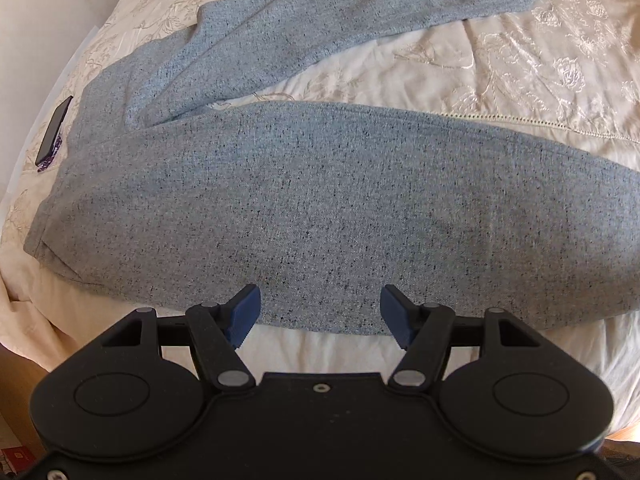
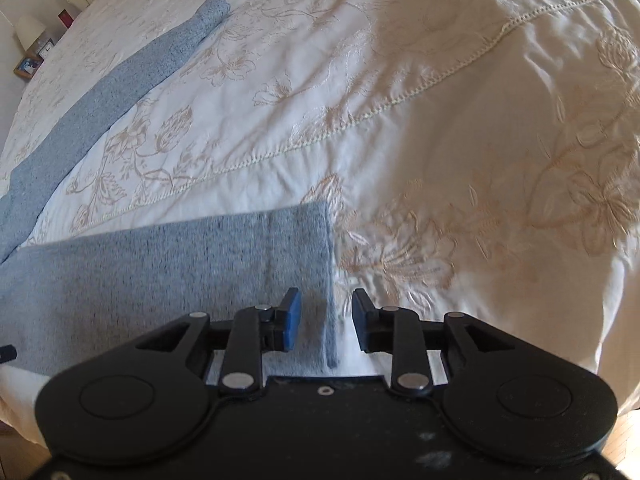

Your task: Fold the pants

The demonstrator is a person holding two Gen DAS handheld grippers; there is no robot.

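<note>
- Left gripper (image 1: 320, 314) hovers over the near trouser leg, blue fingers (image 1: 245, 312) spread wide, holding nothing.
- Right gripper (image 2: 326, 320) straddles that leg's cuff edge, fingers partly parted, not pressing the cloth.
- Grey speckled pants (image 1: 280, 200) lie flat on the embroidered cream bedspread (image 1: 520, 64), long axis running left to right, legs splayed apart; the waistband is barely discernible at left.
- A dark phone (image 1: 54, 130) lies beside the waist end.

Left gripper (image 1: 320, 312) pointing steeply down, jaws spread wide, nothing between blue pads (image 1: 244, 312). Right gripper (image 2: 326, 318) pointing steeply down, jaws partly apart, pads (image 2: 294, 318) not pressing on anything. Hands and arms not visible.
</note>
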